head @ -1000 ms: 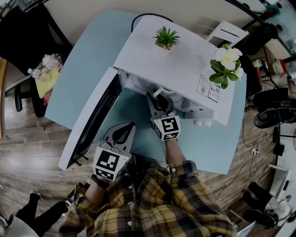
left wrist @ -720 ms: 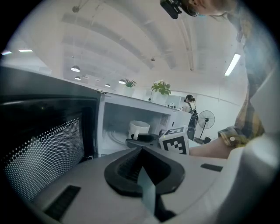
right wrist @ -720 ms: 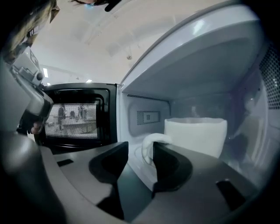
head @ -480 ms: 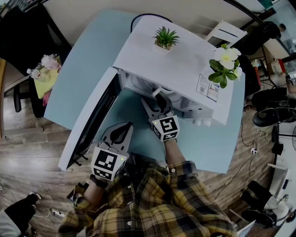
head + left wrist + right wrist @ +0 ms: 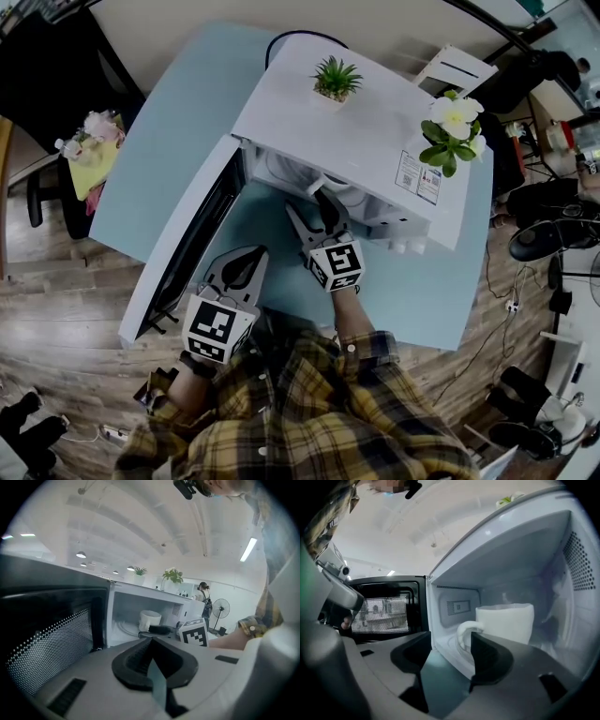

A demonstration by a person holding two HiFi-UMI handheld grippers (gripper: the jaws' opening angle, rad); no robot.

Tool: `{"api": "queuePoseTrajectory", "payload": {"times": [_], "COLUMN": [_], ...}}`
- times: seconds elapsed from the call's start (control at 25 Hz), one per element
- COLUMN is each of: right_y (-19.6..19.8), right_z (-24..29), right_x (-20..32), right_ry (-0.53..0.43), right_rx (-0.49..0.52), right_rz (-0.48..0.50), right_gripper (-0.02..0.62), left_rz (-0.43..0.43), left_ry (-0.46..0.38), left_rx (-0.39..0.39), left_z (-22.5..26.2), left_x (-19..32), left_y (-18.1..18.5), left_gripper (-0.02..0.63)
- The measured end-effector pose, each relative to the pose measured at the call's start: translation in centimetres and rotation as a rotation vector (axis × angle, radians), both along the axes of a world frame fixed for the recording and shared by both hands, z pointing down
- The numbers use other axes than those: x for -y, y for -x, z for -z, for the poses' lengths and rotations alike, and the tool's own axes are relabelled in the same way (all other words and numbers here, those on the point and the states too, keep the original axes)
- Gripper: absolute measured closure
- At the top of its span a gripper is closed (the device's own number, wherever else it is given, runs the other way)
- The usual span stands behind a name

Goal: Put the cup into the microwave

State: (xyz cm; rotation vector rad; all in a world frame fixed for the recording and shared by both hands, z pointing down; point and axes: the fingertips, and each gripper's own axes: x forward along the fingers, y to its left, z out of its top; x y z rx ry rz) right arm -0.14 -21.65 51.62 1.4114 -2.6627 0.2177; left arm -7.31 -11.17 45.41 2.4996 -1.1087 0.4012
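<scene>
Cup [image 5: 506, 620]: white, upright, on the floor of the microwave [image 5: 356, 141] cavity, handle turned out toward the opening. It stands on its own with nothing touching it.

Change: the right gripper [image 5: 450, 641] has just been spreading its jaws, and they now stand wide. The handle shows just past the right-hand jaw's tip. No pad presses on it, and in the gap I see only the cavity's front lip and the blue table. I read this as the release. The cup looks placed, so the task's main step seems done. What is left, by my guess, is drawing the gripper out without catching the handle.

Right hand pose: gripper close to level, tips just inside the cavity mouth. The forearm in a plaid sleeve reaches in from the table's near edge.

Left gripper [image 5: 150, 639]: jaws pressed together at the tips, with nothing in them. It hangs at the table's near edge, tilted somewhat down and aimed at the opening. The open door [image 5: 183, 244] is swung out to its left.

Microwave sits toward the far right of the table [image 5: 187, 122]. A small green plant [image 5: 336, 77] and white flowers [image 5: 455, 122] stand on its top.

Risk: a jaw clipping the handle on the way out could drag or tip the cup.
</scene>
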Motion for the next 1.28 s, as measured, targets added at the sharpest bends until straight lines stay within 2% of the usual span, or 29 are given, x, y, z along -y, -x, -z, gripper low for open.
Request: {"api": "queuePoseTrajectory", "payload": {"times": [0.6, 0.84, 1.04, 1.28], "right_y": [-3.4, -5.3, -6.4, -8.5], "right_z": [4.1, 8.0, 11.2, 13.7], "right_x": [-3.3, -5.4, -7.6, -10.5], "right_ry": [-0.028, -0.052, -0.060, -0.065], "right_rx": [0.039, 0.086, 0.104, 0.134], "right_rz": [-0.033, -0.043, 0.002, -0.010], "right_gripper": [0.348, 0.348, 0.350, 0.357], "left_rz": [0.009, -0.011, -0.037, -0.072], "left_ry": [-0.063, -0.100, -0.129, -0.150], "left_rx": [-0.015, -0.034, -0.056, -0.072], "left_z": [2.0, 3.3, 4.6, 5.7], "left_x": [1.0, 1.3, 1.4, 1.3], "left_y": [-0.1, -1.4, -2.8, -4.4], "left_gripper": [0.615, 0.615, 0.615, 0.615]}}
